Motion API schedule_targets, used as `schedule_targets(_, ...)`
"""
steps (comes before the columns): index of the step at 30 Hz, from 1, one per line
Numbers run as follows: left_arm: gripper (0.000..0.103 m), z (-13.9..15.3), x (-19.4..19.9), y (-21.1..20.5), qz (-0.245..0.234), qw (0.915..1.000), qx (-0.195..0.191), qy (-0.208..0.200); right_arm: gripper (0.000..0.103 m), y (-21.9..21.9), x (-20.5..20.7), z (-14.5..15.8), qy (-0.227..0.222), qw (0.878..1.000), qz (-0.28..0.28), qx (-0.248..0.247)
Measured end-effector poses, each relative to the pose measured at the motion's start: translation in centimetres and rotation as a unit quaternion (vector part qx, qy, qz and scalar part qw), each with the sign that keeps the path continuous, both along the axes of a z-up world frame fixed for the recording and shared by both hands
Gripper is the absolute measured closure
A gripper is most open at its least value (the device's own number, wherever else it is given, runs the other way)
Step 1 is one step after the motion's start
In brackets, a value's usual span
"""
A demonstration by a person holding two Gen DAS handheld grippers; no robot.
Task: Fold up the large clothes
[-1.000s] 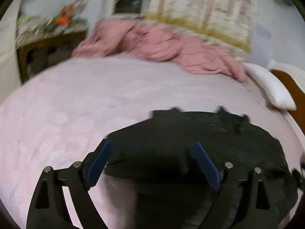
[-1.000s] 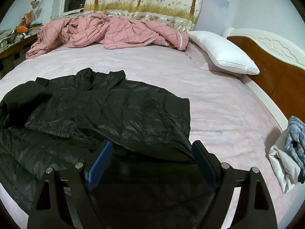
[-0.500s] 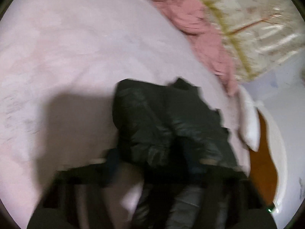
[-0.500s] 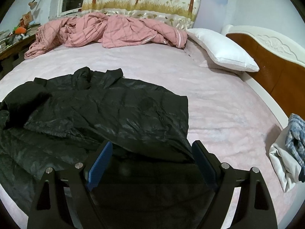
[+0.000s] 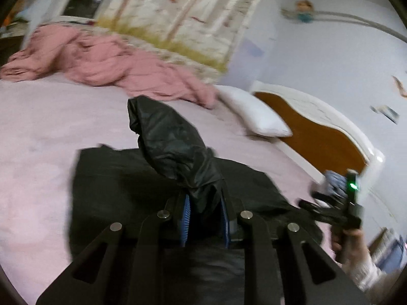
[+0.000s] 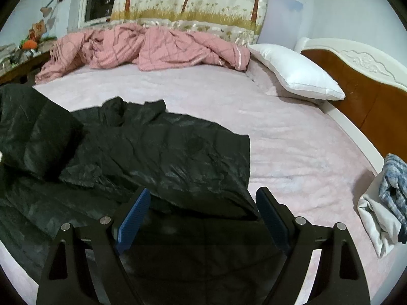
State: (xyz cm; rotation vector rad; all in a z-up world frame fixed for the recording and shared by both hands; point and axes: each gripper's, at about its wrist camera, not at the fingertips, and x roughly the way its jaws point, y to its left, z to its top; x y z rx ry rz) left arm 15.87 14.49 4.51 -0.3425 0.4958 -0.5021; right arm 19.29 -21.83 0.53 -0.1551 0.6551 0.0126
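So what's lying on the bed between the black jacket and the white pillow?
Nothing: in the right wrist view, only bare pink sheet separates the black jacket from the white pillow.

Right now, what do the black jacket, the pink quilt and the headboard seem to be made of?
Black jacket: thin synthetic shell, probably nylon or polyester; slight sheen, fine crinkles, faint quilting lines.
Pink quilt: soft matte woven cloth, likely cotton, with a thin check pattern; bunches in loose folds.
Headboard: glossy brown wood or veneer panel with a white carved-looking frame.
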Motion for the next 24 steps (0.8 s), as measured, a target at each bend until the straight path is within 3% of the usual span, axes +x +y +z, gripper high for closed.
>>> schedule_targets(7,0.084,0.3,-1.1,-6.6,-0.064,0.9958,0.06,-0.024,0.017,0.9,-1.6,2.0,-0.027,0.995,0.058,0.074)
schedule_targets(12,0.082,-0.8,0.3,-9.4,-0.086,0.9948,0.053,-0.003,0.017,1.9,-2.4,2.5,-0.024,0.993,0.077,0.086)
schedule_targets(13,0.074,-1.0,0.2,-9.9,-0.087,0.9946,0.056,0.001,0.017,2.0,-2.5,2.5,-0.024,0.993,0.078,0.084)
schedule_targets(14,0.055,-1.1,0.3,-10.2,-0.082,0.9948,0.06,0.007,0.017,2.1,-2.6,2.4,-0.024,0.993,0.079,0.085)
schedule_targets(16,0.038,-1.4,0.2,-10.3,-0.072,0.9955,0.06,0.014,0.017,2.0,-2.7,2.4,-0.022,0.993,0.079,0.09)
schedule_targets(21,0.038,-1.1,-0.6,-9.6,-0.086,0.9952,0.044,0.01,0.017,0.6,-1.8,2.1,-0.006,0.992,0.062,0.113)
schedule_targets(24,0.036,-0.3,-1.0,-8.5,-0.069,0.9958,0.061,-0.004,0.017,-0.3,-1.5,1.9,0.002,0.988,0.061,0.139)
